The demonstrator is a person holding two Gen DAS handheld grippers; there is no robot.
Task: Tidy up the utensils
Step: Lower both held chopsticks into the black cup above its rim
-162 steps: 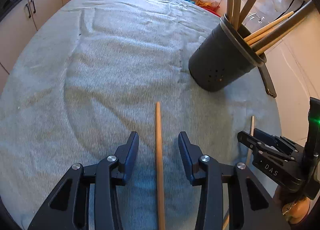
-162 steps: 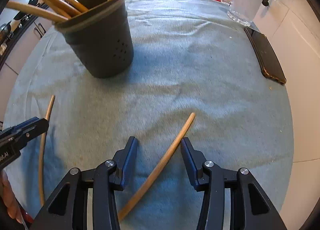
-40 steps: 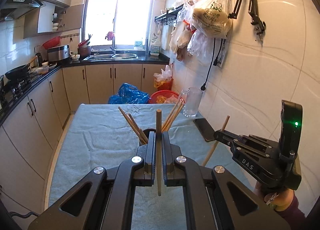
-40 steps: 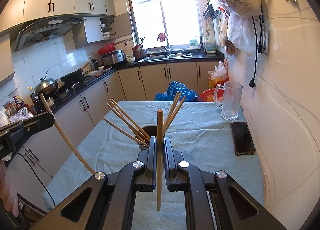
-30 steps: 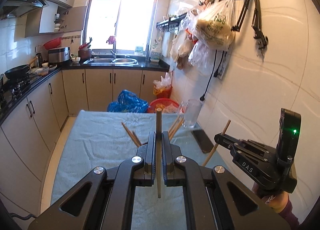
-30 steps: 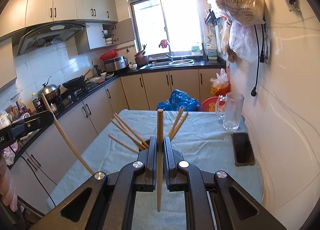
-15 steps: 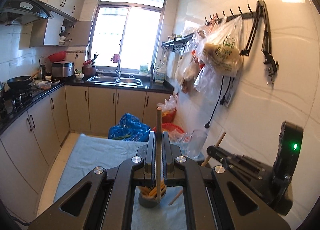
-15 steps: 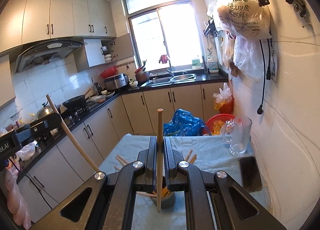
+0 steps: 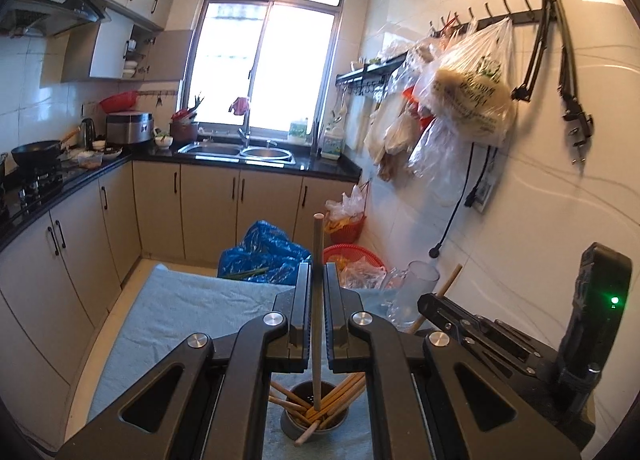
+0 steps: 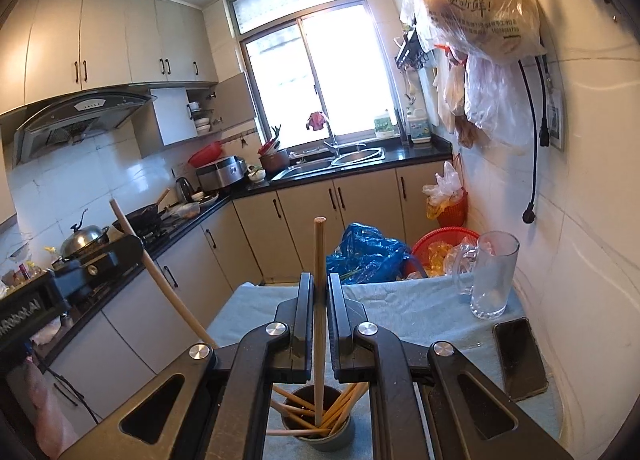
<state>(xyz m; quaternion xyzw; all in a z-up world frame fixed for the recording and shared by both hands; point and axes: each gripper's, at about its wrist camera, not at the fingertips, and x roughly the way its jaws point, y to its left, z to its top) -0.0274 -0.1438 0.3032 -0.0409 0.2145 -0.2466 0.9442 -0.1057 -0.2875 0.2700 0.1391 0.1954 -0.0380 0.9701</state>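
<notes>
each gripper, left [image 9: 316,300] and right [image 10: 318,300], clamps a chopstick [image 9: 317,300] upright, lower end over the holder [image 9: 314,420], to drop in.

Two plain wooden sticks are held upright above a dark round holder [image 9: 314,426] that stands on the tabletop [image 9: 180,312] — its mouth open and fanned with more sticks [image 9: 340,400] leaning out toward 10 and 2 o'clock. One stick [image 9: 317,300] is pinched in the left hand-held gripper [image 9: 317,300], its lower tip over the holder's mouth. The other stick [image 10: 319,320] is clamped in the right hand-held gripper [image 10: 319,316] — vertical too, its tip among the leaning sticks.
</notes>
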